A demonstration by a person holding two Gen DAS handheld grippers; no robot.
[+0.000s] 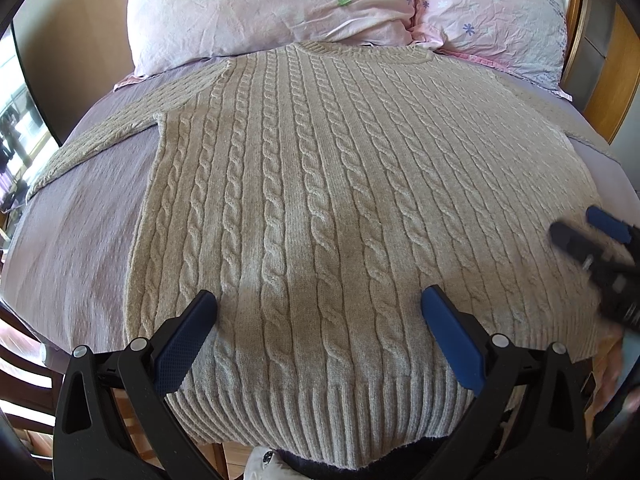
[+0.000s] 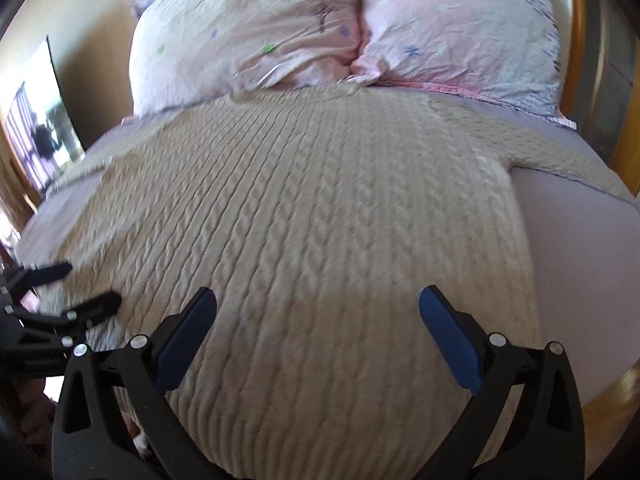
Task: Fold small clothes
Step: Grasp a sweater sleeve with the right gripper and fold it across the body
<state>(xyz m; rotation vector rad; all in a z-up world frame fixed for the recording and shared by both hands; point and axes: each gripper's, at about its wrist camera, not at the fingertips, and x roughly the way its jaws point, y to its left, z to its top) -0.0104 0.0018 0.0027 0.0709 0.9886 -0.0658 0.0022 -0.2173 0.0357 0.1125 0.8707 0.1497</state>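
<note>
Left wrist view: cable-knit sweater (image 1: 320, 184) spread flat on bed (image 1: 80, 240), hem at 6 o'clock, ready for folding; left tongs (image 1: 319, 308) and right tongs (image 2: 318, 308) gape wide, holding nothing.

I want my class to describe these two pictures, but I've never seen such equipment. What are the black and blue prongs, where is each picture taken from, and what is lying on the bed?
The prongs are handheld grippers, one per hand, each carrying a camera that looks along its fingers. One picture comes from the left gripper, the other from the right gripper. Both are open and hold nothing. A beige cable-knit sweater lies flat on the bed, sleeves spread, collar toward two pillows.
</note>
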